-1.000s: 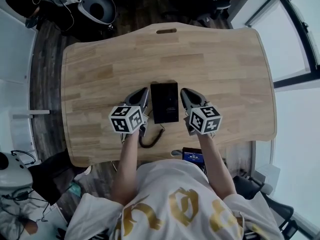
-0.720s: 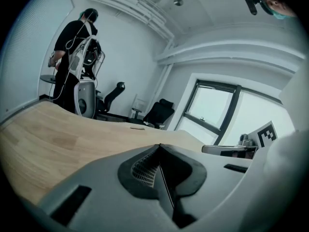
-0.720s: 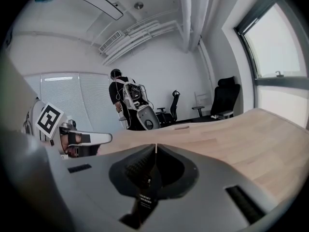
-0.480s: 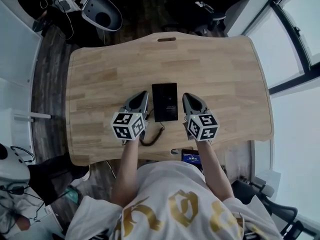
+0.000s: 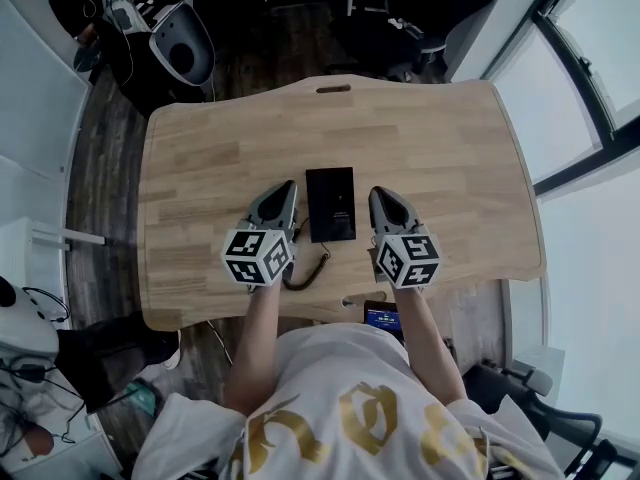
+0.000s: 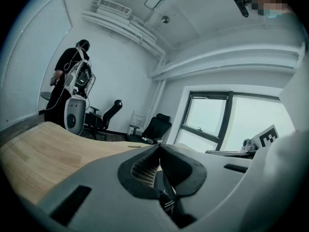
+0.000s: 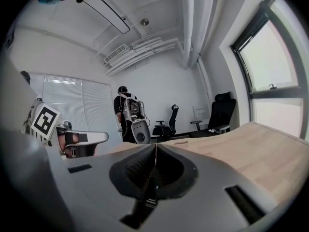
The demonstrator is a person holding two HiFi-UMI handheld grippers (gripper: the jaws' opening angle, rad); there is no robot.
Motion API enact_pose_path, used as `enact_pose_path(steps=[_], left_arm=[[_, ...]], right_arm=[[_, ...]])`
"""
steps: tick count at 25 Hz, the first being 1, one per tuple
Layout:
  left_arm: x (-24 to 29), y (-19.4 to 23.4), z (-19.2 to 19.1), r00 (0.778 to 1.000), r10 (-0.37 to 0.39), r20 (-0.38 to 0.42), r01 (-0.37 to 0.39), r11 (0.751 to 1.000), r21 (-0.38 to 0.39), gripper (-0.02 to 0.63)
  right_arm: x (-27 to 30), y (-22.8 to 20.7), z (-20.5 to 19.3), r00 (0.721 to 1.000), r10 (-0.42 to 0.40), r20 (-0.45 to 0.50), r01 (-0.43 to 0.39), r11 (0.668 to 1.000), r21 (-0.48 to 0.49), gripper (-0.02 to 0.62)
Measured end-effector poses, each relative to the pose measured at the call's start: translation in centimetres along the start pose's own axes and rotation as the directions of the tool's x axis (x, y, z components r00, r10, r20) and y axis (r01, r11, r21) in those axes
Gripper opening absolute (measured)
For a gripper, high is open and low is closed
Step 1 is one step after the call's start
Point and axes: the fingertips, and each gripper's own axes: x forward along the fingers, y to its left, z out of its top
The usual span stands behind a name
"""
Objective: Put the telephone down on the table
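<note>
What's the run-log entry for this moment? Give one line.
telephone: flat on table | left gripper: jaws shut, empty | right gripper: jaws shut, empty

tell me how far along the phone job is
Done, by the look of it: the telephone lies flat on the table, its cord trailing toward the near edge. Nothing is in hand: the left gripper and right gripper sit either side of it, both shut and empty. Nothing appears left.

Dark plank floor [image 5: 105, 118]; black office chairs [image 6: 157, 127]; large windows [image 6: 205, 122].
</note>
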Motion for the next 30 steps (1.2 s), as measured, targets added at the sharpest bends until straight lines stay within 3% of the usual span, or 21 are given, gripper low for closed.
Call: enact_pose_path(steps=[10, 30], left_arm=[[-1.3, -1.6, 0.7, 0.999, -0.022, 0.038, 0.021, 0.999, 0.029, 0.009], [-0.3, -2.1, 0.1, 0.999, -0.042, 0.003, 0.041, 0.997, 0.069, 0.009]], right_arm=[[-1.7, 0.5, 0.6, 1.0, 0.003, 0.016, -0.003, 1.0, -0.001, 0.012], [-1.5, -0.5, 0.9, 1.0, -0.016, 0.011, 0.016, 1.0, 0.003, 0.012]])
